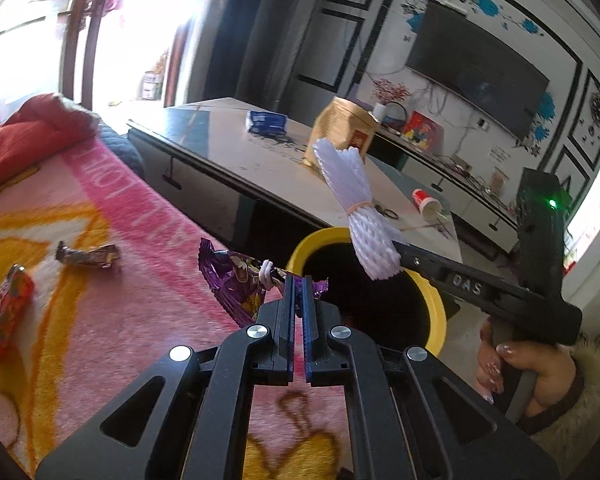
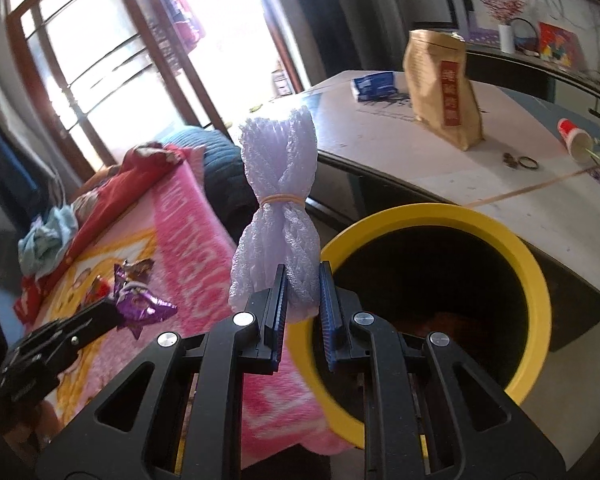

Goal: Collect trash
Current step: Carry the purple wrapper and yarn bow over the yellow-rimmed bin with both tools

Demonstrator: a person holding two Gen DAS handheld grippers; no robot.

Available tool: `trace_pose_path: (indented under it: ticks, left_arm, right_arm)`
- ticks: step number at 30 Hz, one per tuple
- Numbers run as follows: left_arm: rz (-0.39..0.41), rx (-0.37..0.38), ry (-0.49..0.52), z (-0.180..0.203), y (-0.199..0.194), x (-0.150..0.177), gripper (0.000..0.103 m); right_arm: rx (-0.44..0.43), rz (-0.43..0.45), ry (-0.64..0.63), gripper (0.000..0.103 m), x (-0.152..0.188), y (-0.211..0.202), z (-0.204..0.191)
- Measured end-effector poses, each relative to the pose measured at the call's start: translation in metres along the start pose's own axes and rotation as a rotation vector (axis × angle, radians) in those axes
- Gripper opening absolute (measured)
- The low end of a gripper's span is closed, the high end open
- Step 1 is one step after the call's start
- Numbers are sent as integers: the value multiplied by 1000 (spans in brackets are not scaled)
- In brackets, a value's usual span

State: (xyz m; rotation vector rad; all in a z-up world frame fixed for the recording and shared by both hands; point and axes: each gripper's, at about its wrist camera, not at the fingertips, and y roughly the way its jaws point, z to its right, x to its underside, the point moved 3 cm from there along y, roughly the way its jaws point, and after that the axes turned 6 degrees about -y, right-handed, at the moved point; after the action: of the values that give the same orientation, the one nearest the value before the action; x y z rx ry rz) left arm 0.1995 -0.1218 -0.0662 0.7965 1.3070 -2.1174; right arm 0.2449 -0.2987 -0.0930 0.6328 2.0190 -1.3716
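My left gripper (image 1: 299,280) is shut on a crumpled purple wrapper (image 1: 236,280), held above the pink blanket just left of the yellow bin (image 1: 436,300). My right gripper (image 2: 303,270) is shut on a white foam net bundle (image 2: 278,184) tied with a rubber band, standing upright over the near left rim of the yellow bin (image 2: 536,276). In the left wrist view the foam bundle (image 1: 354,196) hangs over the bin's dark opening, pinched by the right gripper (image 1: 396,250). The right wrist view shows the left gripper (image 2: 118,312) with the purple wrapper (image 2: 140,304) at lower left.
On the pink blanket (image 1: 140,220) lie a brown wrapper (image 1: 88,256) and a red packet (image 1: 4,312). The white table (image 1: 228,152) behind the bin carries a gold bag (image 1: 342,128), a blue packet (image 1: 266,120) and a tipped red-and-white cup (image 1: 428,204). A hand (image 1: 516,368) grips the right handle.
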Motion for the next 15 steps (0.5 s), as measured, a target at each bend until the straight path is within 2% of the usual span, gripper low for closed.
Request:
trace_pose_path:
  ticks: [15]
  left_arm:
    - [-49,60,105,53,24,12,3]
  right_arm:
    - [73,16,110,11,5,-11,56]
